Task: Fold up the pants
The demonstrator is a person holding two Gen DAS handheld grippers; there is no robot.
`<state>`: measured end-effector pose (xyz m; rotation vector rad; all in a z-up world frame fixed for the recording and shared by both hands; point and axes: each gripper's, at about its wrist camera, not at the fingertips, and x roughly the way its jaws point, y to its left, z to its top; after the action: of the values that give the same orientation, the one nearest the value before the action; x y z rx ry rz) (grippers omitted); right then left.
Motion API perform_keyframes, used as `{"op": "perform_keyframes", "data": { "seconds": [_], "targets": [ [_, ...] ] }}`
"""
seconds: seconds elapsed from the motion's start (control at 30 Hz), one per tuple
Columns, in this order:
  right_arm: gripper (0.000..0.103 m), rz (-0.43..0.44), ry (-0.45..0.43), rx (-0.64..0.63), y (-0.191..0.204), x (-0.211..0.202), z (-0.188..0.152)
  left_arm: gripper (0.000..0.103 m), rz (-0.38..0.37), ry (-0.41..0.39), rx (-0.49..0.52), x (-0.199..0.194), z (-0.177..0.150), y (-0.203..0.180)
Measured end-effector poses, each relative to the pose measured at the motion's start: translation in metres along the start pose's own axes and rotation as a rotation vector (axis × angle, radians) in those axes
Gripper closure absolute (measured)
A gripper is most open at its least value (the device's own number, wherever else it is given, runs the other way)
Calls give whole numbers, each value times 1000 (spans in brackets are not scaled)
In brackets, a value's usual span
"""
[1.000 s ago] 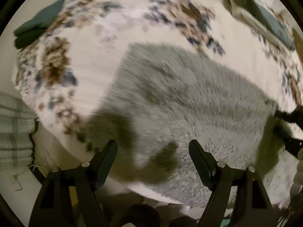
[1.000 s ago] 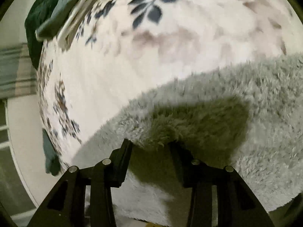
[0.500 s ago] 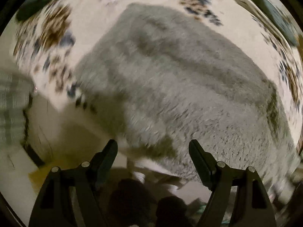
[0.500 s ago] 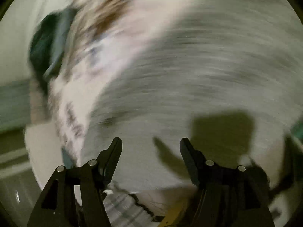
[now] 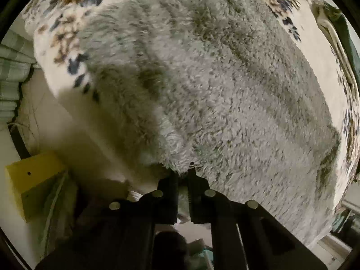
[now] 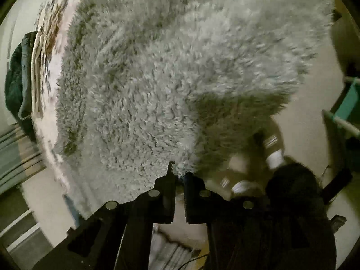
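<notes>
We see the fluffy grey pants [image 5: 225,85] spread on the floral bed [image 5: 63,29]; left tool [image 5: 183,174] and right tool [image 6: 180,175] each pinch the near edge. Looks partly folded already, though blur hides layers; we judge another fold remains

I see a bed under a cream bedspread [image 5: 276,2] printed with brown and blue leaves. Past its edge lies a pale floor [image 5: 67,135], with a green striped rug [image 5: 11,74] to the left and a yellow box [image 5: 33,175] nearer me. From the right camera, dark green clothes [image 6: 15,78] hang at the far edge, and a teal frame [image 6: 348,101] stands right. Light is dim and warm.
</notes>
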<state>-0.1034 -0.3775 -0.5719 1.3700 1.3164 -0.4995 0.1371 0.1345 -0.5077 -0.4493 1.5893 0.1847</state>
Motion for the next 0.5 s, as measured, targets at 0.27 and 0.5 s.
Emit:
{"op": "perform_keyframes", "data": {
  "seconds": [0.27,0.5],
  "targets": [
    [88,16,80,-60,-5,1,-2,94,79,-9,26,-27,-9,13],
    [42,120,-185,29,-58,-98,47,29,64,-151,286,-77,-45,-81]
  ]
}}
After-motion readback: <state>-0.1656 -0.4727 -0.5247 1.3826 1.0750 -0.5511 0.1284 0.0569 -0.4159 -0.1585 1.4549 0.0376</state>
